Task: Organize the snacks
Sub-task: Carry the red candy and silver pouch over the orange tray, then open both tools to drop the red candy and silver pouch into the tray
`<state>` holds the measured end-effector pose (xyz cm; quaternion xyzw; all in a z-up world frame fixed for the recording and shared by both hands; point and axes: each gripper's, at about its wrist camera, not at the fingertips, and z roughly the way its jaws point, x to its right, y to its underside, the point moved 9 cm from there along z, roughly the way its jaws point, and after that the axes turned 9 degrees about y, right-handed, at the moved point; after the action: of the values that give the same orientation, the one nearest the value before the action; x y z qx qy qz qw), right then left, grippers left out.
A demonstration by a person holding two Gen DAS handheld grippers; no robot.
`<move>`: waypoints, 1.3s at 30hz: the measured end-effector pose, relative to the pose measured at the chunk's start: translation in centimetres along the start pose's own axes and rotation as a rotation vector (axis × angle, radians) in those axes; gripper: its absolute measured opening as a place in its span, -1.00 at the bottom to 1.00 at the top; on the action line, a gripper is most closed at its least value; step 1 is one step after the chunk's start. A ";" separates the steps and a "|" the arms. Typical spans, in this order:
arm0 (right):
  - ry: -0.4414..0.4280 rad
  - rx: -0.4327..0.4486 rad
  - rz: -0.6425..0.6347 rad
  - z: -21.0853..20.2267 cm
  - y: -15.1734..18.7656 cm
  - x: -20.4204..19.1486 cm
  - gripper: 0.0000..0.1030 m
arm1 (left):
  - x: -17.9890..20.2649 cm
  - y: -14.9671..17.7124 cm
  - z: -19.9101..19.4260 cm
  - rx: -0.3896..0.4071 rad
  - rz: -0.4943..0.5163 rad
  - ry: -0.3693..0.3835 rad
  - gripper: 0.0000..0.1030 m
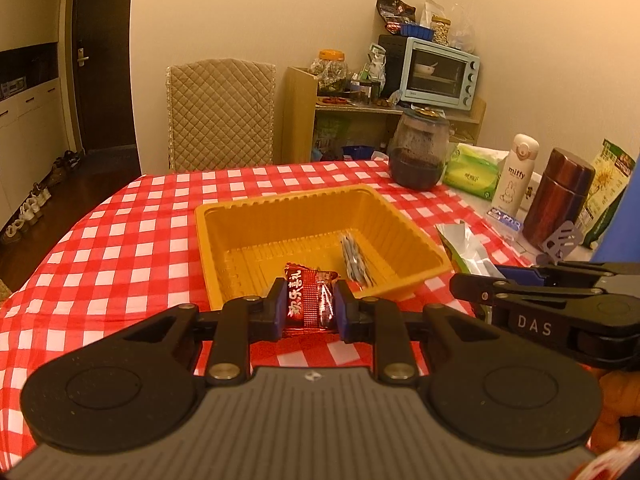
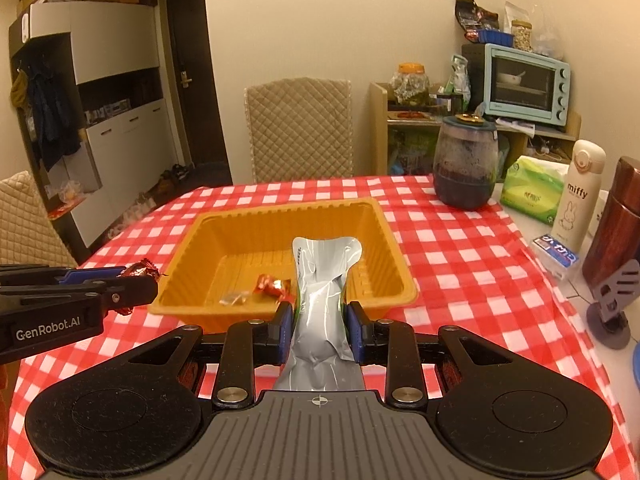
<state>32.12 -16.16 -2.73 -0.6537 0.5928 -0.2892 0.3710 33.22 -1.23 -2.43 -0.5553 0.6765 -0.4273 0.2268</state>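
My left gripper (image 1: 309,309) is shut on a red candy (image 1: 308,304) with gold writing, held just in front of the near rim of the yellow tray (image 1: 224,216). A clear small packet (image 1: 356,260) lies inside the tray. My right gripper (image 2: 318,322) is shut on a silver snack pouch (image 2: 324,300), held over the tray's near edge (image 2: 180,304). In the right wrist view a red wrapped candy (image 2: 272,285) and a clear packet (image 2: 234,299) lie in the tray, and the left gripper with its candy (image 2: 138,272) shows at the left.
On the red checked tablecloth (image 1: 120,240) at the right stand a dark glass jar (image 2: 466,160), a green tissue pack (image 2: 532,192), a white miffy bottle (image 2: 576,192), a brown flask (image 2: 616,220) and a gum pack (image 2: 556,254). A quilted chair (image 2: 300,128) stands behind the table.
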 end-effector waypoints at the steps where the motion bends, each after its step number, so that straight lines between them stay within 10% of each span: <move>1: -0.002 0.001 0.003 0.2 -0.2 0.0 -0.43 | -0.1 -0.2 0.2 0.003 -0.005 0.002 -0.57; 39: -0.057 -0.063 0.045 13.4 -5.6 -1.5 -0.43 | -6.6 -3.4 9.6 -0.036 -0.151 -0.040 -0.57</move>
<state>46.02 -12.61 -5.51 -0.6595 0.6052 -0.2435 0.3735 44.48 1.82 -5.84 -0.6172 0.6355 -0.4197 0.1976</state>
